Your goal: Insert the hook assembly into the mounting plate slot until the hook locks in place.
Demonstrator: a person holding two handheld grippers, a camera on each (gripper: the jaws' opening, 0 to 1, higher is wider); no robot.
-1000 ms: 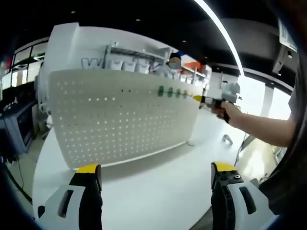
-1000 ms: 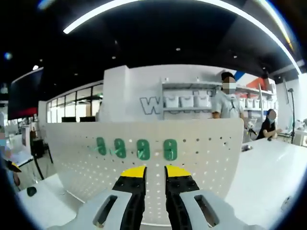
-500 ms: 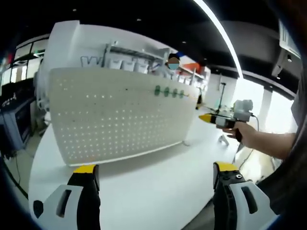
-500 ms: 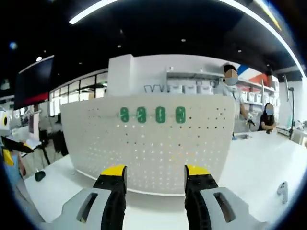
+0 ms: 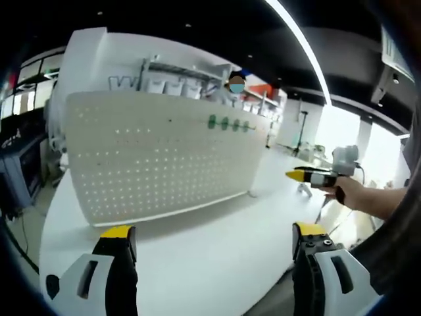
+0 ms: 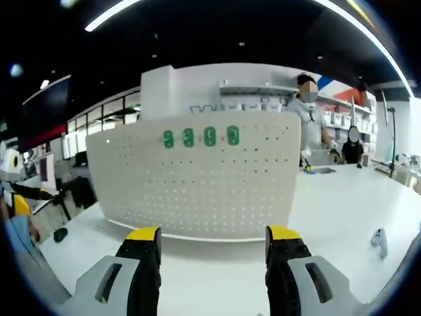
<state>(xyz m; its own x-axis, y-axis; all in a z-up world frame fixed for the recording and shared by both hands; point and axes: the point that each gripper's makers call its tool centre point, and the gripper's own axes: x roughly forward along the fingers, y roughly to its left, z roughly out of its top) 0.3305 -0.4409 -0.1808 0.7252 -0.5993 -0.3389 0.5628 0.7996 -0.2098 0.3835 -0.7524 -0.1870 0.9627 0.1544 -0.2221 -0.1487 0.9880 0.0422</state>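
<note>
Both pairs of fingers stand spread wide with nothing between them: those of my left gripper [image 5: 210, 238] rise over bare white worktop [image 5: 197, 257], and those of my right gripper [image 6: 212, 238] do the same. Ahead of the right gripper, well apart from its tips, stands the mounting plate [image 6: 197, 178], a white perforated board upright on the worktop, its long axis running across that view. Four green hooks [image 6: 200, 137] sit in a row along its upper edge, side by side and just left of centre above my right fingers. Whether each is fully locked I cannot tell at this range.

From the left gripper view the same board [image 5: 164, 158] lies ahead and to the left, angled away, with the green row [image 5: 228, 123] toward its far upper end. My right gripper [image 5: 316, 176] shows there too, held in my hand off the board's far end. By my judgement the right hand faces the hooks squarely, so any further push into the slots falls to it.
</note>
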